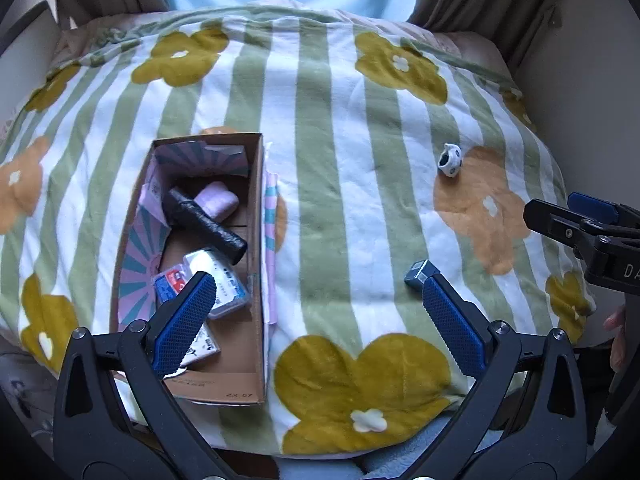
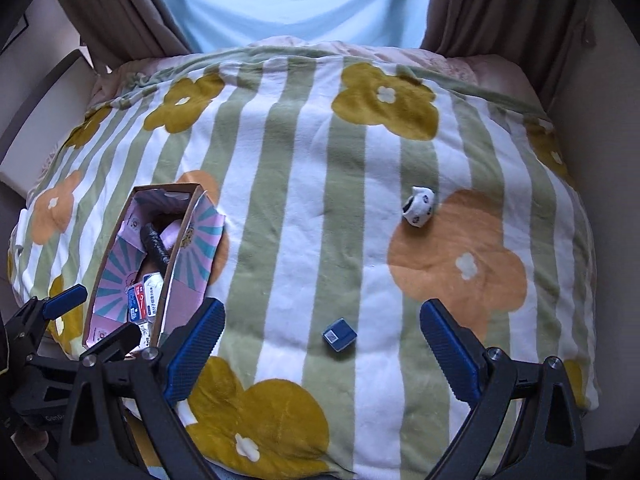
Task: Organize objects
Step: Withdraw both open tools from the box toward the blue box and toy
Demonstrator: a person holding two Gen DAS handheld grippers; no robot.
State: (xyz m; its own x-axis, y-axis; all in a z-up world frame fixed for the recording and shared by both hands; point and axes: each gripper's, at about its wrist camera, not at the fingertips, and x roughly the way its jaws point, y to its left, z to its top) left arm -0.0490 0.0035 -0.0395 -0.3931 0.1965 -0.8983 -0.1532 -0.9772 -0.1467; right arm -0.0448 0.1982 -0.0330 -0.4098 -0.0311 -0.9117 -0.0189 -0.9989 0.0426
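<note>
Both hand-held grippers, left (image 1: 316, 304) and right (image 2: 322, 332), are hanging wide open, gripping nothing. Left finger (image 1: 188, 316) is partly hiding packets in the box (image 1: 256, 360) near the bed's (image 2: 280, 220) left edge.

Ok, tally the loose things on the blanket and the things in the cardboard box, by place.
On the blanket: 2, a small blue box and a white patterned trinket.
In the cardboard box: at least 5, a black roll, a lilac roll, three packets.
Total: at least 7.
</note>
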